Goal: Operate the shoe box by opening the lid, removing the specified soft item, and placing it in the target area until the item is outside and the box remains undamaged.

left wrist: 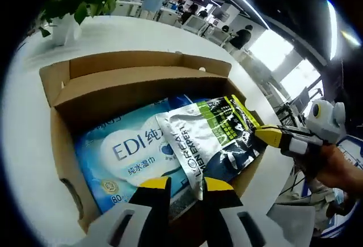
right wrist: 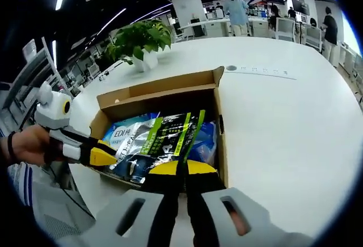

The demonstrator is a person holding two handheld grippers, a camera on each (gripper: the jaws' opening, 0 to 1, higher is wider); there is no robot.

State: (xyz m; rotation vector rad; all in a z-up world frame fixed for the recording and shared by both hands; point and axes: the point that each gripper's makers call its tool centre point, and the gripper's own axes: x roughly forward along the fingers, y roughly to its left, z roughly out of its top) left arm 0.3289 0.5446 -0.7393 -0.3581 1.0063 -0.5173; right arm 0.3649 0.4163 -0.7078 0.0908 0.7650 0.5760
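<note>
I see the open shoe box (right wrist: 164, 96) on a white worktop (right wrist: 283, 128) in an office. My right hand-held gripper (right wrist: 181, 170) pinches the silver pouch (right wrist: 164, 142) inside it; my left hand-held gripper (left wrist: 186, 185) stands slightly apart, holding nothing. A potted plant (right wrist: 139, 40) stands behind.

One open cardboard shoe box (left wrist: 136, 79) is counted on one white table (right wrist: 283, 122). Two soft packs are seen in the box: one blue wet-wipes pack (left wrist: 122, 156) and one silver, green and black sachet (left wrist: 212, 136). One potted plant (right wrist: 139, 42) is counted at the far side of the table. Two grippers are counted, the left gripper (left wrist: 186, 185) and the right gripper (right wrist: 180, 168). Several people are seen standing in the far background; their number cannot be told.
</note>
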